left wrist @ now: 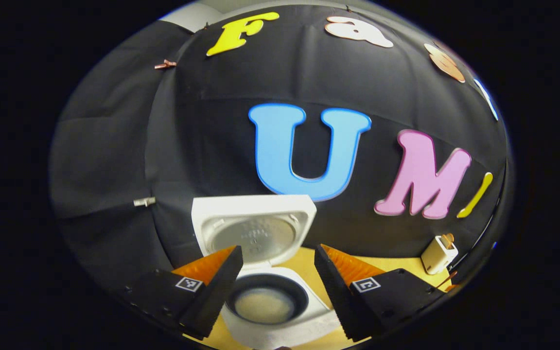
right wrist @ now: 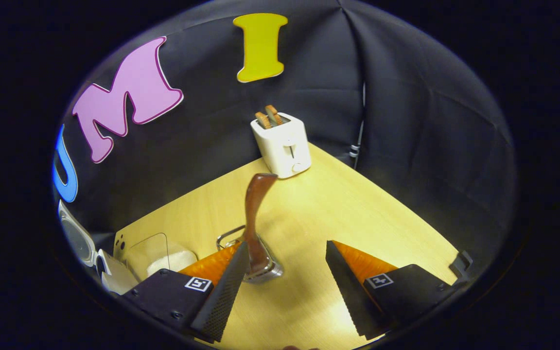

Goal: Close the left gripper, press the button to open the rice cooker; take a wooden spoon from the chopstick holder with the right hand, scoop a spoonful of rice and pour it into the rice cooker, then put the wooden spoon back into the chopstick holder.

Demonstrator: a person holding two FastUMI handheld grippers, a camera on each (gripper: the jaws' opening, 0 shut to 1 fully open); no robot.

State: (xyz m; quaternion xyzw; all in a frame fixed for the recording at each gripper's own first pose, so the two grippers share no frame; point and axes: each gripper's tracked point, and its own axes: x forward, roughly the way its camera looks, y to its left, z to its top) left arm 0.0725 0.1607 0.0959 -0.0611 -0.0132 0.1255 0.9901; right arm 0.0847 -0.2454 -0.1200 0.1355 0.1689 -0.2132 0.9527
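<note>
Rice cooker (left wrist: 270, 296) lid up, pot showing pale contents. Wooden spoon (right wrist: 256, 218) standing in chopstick holder (right wrist: 260, 267) on bench (right wrist: 358, 214). Left gripper (left wrist: 276, 291) and right gripper (right wrist: 285, 291) fingers released, empty. Likely near finished.

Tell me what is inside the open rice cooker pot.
The rice cooker pot holds a pale layer at the bottom, possibly rice or water; I cannot tell which. The left gripper's fingers cover its left rim.

Wooden spoon (right wrist: 256, 214) upright in chopstick holder (right wrist: 260, 270); toaster (right wrist: 282, 144) behind; rice container (right wrist: 156, 255) left
</note>
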